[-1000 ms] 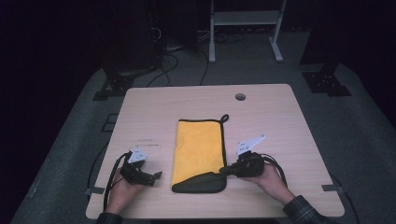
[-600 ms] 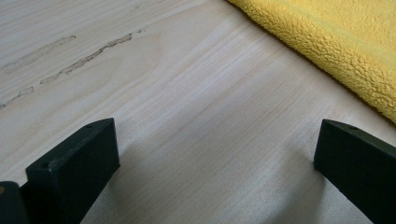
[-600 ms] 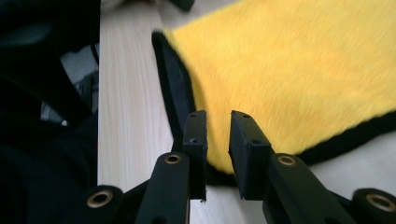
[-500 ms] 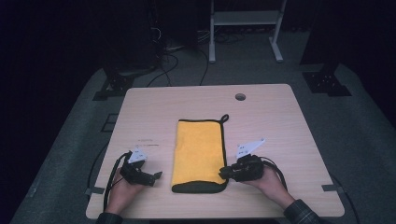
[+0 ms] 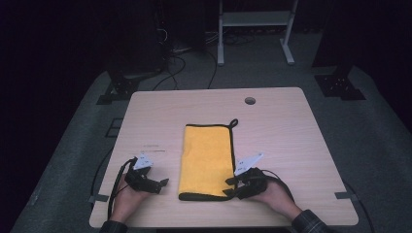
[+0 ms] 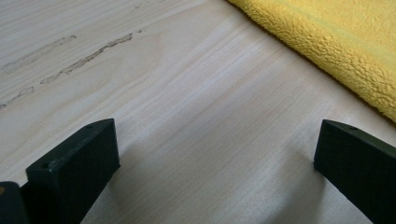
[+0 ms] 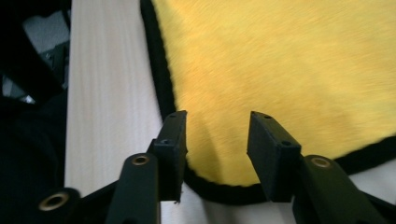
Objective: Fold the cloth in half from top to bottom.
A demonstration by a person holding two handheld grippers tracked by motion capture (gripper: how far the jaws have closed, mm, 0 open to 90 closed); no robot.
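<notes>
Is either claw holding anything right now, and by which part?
Nothing. The right claw has just been opening over the yellow cloth's near corner; the left claw is open.

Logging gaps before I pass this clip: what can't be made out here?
- Folded yellow fleece cloth with black trim: how many layers, in any view.
- Its hanging loop: too small in the high view.
- Cloth's far end: cut off in the right gripper view.
- Small marks on the pale wooden table: unreadable.

Pale wooden table (image 5: 291, 141) with a round hole (image 5: 249, 100), white metal stand (image 5: 252, 19), floor cables (image 5: 194, 58)
</notes>
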